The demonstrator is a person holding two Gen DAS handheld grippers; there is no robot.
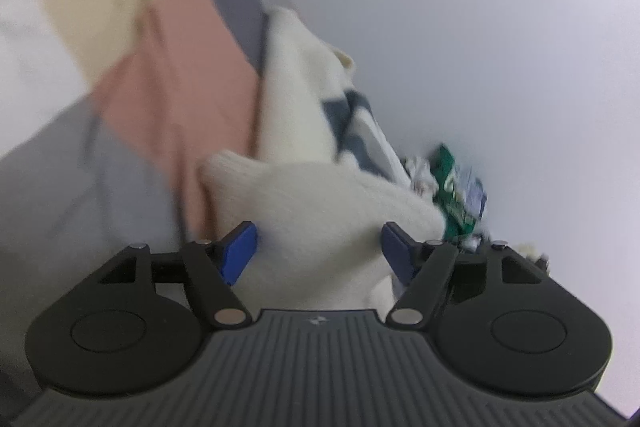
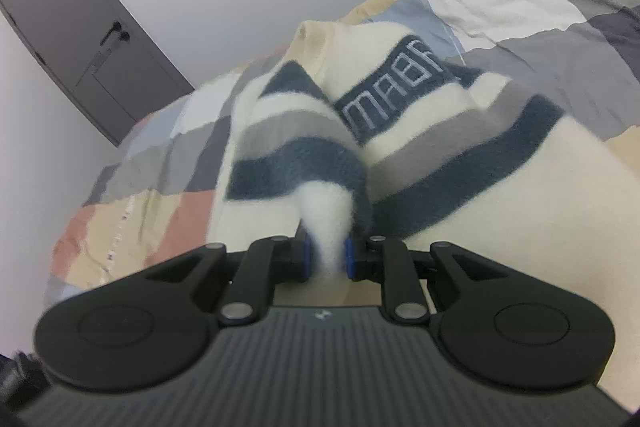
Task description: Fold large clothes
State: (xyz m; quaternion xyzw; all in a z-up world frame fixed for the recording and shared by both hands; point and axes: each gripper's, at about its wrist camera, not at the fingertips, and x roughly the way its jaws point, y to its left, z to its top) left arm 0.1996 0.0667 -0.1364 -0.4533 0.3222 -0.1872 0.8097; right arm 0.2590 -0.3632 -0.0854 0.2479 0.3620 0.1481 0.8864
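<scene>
My right gripper [image 2: 326, 259] pinched a soft, thick fold of the sweater [image 2: 460, 163]; my left gripper [image 1: 318, 251] stood wide around its near cuff, not pressing.

The only readable lettering is on the cream sweater [image 2: 460, 187] in the right wrist view: pale capitals reading "MABR" on a dark blue-grey band [image 2: 394, 87], which lies ahead of the fingers [image 2: 349, 259] and a little to their right; the word runs on into a fold and its end cannot be read. In the left wrist view a green packet [image 1: 454, 187], ahead and to the right of the fingers [image 1: 239, 253], bears print too blurred to read.
</scene>
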